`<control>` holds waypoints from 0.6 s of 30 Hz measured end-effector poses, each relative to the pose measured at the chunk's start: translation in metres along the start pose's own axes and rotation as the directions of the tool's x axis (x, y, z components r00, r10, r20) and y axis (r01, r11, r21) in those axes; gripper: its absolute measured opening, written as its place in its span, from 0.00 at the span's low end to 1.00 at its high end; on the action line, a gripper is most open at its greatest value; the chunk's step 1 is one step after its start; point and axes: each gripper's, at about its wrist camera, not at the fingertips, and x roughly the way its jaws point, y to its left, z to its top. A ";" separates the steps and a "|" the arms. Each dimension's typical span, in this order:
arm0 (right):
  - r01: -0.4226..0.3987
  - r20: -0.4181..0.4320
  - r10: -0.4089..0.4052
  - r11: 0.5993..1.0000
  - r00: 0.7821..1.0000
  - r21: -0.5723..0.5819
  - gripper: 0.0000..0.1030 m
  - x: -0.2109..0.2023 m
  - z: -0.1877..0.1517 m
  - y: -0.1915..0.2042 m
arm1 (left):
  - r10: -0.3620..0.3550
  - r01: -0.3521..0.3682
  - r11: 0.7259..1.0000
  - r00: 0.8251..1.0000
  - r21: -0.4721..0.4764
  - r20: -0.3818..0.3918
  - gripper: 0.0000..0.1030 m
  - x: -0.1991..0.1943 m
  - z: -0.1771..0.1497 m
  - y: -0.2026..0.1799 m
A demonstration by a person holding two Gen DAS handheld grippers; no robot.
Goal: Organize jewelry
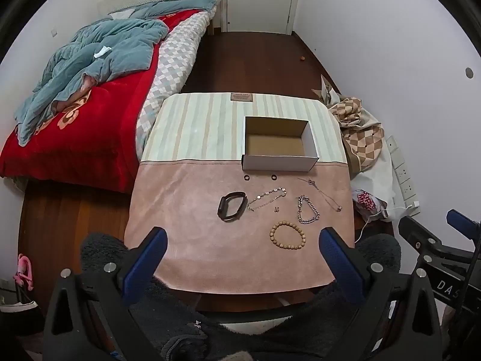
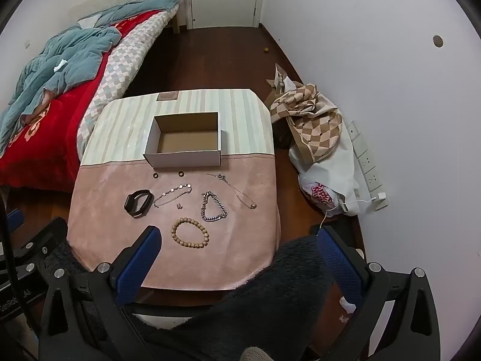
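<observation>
An open, empty white cardboard box (image 1: 279, 162) (image 2: 183, 158) stands on the table cloth (image 1: 186, 210) (image 2: 102, 210). In front of it lie two small black rings (image 1: 246, 178) (image 2: 155, 175), a black wristband (image 1: 231, 206) (image 2: 137, 203), a thin disc-link bracelet (image 1: 266, 198) (image 2: 173, 195), a tiny earring (image 1: 276, 209) (image 2: 179, 206), a silver chain bracelet (image 1: 307, 210) (image 2: 213, 207), a thin necklace (image 1: 323, 194) (image 2: 236, 191) and a wooden bead bracelet (image 1: 288, 235) (image 2: 190, 232). My left gripper (image 1: 242, 237) and my right gripper (image 2: 237, 236) are both open and empty, held back over the table's near edge.
A bed with a red blanket (image 1: 90, 114) (image 2: 45, 126) stands left of the table. A checked cloth and bags (image 1: 360, 132) (image 2: 312, 126) lie on the floor to the right, by a wall power strip (image 2: 365, 162). Dark fleece (image 2: 270, 300) lies below the grippers.
</observation>
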 end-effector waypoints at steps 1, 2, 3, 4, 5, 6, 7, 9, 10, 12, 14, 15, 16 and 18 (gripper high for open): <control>-0.001 -0.002 0.001 1.000 1.000 0.000 1.00 0.000 0.000 0.000 | 0.000 0.000 1.000 1.000 0.000 -0.001 1.00 0.001 0.000 0.000; -0.003 -0.004 0.003 1.000 1.000 -0.002 1.00 0.000 0.000 0.000 | 0.000 0.000 1.000 1.000 0.001 -0.003 1.00 0.001 0.001 0.001; -0.003 -0.005 0.003 1.000 1.000 -0.003 1.00 0.000 -0.001 0.000 | 0.010 -0.010 1.000 1.000 0.004 0.013 1.00 0.000 -0.001 -0.001; -0.002 -0.001 0.002 1.000 1.000 -0.003 1.00 0.000 -0.001 0.000 | 0.011 -0.011 1.000 1.000 0.004 0.013 1.00 0.000 -0.001 -0.001; -0.002 -0.002 0.002 1.000 1.000 -0.005 1.00 0.000 -0.001 0.000 | 0.010 -0.010 1.000 1.000 0.004 0.012 1.00 0.000 -0.001 -0.001; -0.003 -0.002 0.003 1.000 1.000 -0.006 1.00 -0.001 -0.001 0.000 | 0.010 -0.010 1.000 1.000 0.005 0.012 1.00 0.000 -0.001 -0.001; -0.004 -0.003 0.004 1.000 1.000 -0.007 1.00 -0.001 -0.001 0.000 | 0.011 -0.011 1.000 1.000 0.005 0.013 1.00 0.000 -0.001 -0.001; 0.000 0.006 0.000 1.000 1.000 -0.006 1.00 -0.004 0.000 0.000 | 0.008 -0.008 1.000 1.000 0.005 0.018 1.00 -0.007 -0.003 0.003; 0.001 0.008 -0.001 1.000 1.000 -0.008 1.00 -0.005 0.001 0.000 | 0.008 -0.008 1.000 1.000 0.005 0.020 1.00 -0.009 -0.003 0.004; 0.001 0.011 0.000 1.000 1.000 -0.009 1.00 -0.006 0.002 0.000 | 0.006 -0.006 1.000 1.000 0.008 0.024 1.00 -0.011 -0.004 0.005; 0.001 0.016 -0.001 1.000 1.000 -0.012 1.00 -0.007 -0.001 0.002 | 0.009 -0.009 1.000 1.000 0.009 0.023 1.00 -0.012 -0.004 0.005; -0.001 0.019 0.001 1.000 1.000 -0.012 1.00 -0.008 -0.003 0.002 | 0.008 -0.008 1.000 1.000 0.010 0.022 1.00 -0.013 -0.005 0.006; 0.000 0.020 0.001 1.000 1.000 -0.012 1.00 -0.008 -0.004 0.002 | 0.015 -0.016 1.000 1.000 0.016 0.019 1.00 -0.007 -0.006 0.002; -0.001 0.019 0.001 1.000 1.000 -0.012 1.00 -0.008 -0.004 0.001 | 0.018 -0.018 1.000 1.000 0.019 0.018 1.00 -0.008 -0.007 -0.001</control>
